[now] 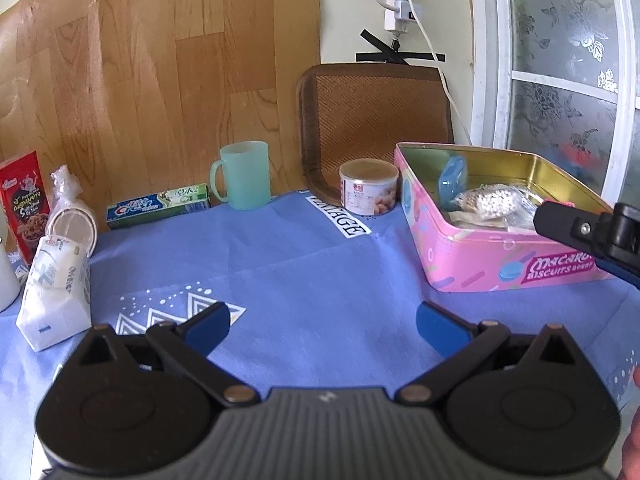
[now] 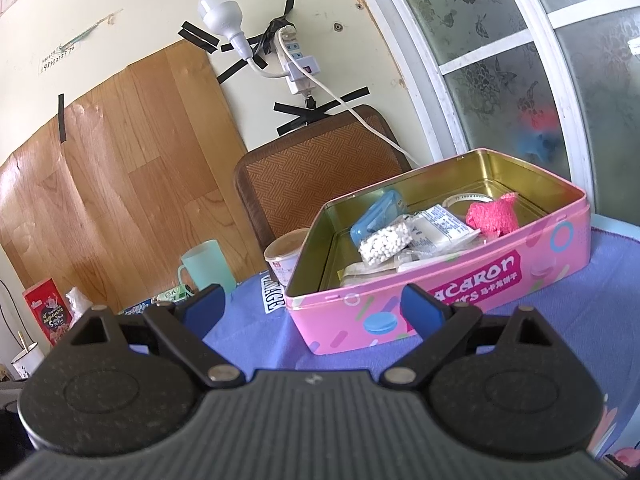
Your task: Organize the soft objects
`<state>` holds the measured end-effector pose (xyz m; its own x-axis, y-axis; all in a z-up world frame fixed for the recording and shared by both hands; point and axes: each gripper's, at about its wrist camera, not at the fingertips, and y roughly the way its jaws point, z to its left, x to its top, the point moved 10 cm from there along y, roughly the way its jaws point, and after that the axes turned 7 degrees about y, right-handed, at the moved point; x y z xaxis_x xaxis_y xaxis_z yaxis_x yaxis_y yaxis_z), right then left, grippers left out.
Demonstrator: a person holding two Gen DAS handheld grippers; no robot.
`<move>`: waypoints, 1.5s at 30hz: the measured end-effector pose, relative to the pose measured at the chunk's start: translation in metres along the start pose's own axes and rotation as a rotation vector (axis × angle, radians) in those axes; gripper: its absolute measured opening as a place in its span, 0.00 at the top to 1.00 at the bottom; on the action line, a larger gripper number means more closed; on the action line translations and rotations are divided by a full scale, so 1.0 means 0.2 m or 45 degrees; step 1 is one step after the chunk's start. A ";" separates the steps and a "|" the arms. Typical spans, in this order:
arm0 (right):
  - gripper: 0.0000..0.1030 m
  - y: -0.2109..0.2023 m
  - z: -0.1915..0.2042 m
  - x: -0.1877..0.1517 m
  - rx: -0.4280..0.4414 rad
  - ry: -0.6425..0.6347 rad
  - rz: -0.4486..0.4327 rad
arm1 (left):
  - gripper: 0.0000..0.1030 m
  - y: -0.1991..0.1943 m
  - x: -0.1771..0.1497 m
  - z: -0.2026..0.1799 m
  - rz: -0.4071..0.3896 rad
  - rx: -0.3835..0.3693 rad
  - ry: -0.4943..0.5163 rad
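Now: Both Tongs Spread, Tin Half Filled

Left tongs (image 1: 322, 326) and right tongs (image 2: 314, 308) gape empty above the blue table (image 1: 320, 264). One pink tin (image 2: 460, 292), far right, holds one pink knitted cloth (image 2: 492, 216) and one bead bag (image 2: 386, 244). One tissue pack (image 1: 56, 292) stands left.

Bright daylight enters through the frosted window (image 1: 568, 80). Fisheye distortion bends the wall (image 2: 120, 20) edges; corners go dark, and shadows stay soft.

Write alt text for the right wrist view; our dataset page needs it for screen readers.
An open right gripper hovers empty before a pink macaron biscuit tin on a blue tablecloth. The tin holds a pink knitted cloth, a bag of white beads and packets.
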<state>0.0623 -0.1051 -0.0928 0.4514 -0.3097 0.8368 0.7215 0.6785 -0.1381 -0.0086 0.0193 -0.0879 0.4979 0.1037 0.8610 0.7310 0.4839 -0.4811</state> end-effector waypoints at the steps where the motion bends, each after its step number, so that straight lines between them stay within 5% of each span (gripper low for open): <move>1: 0.06 0.00 0.00 0.00 0.001 0.000 0.001 | 0.00 0.00 0.00 0.00 0.006 -0.006 -0.002; 45: 0.06 0.03 -0.05 -0.03 -0.019 0.031 0.057 | 0.00 0.10 -0.12 -0.05 0.208 -0.108 -0.038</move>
<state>0.0687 -0.1047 -0.1041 0.4956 -0.2955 0.8167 0.7079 0.6823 -0.1828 -0.0009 0.0182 -0.1192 0.6002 0.2017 0.7740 0.6789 0.3832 -0.6263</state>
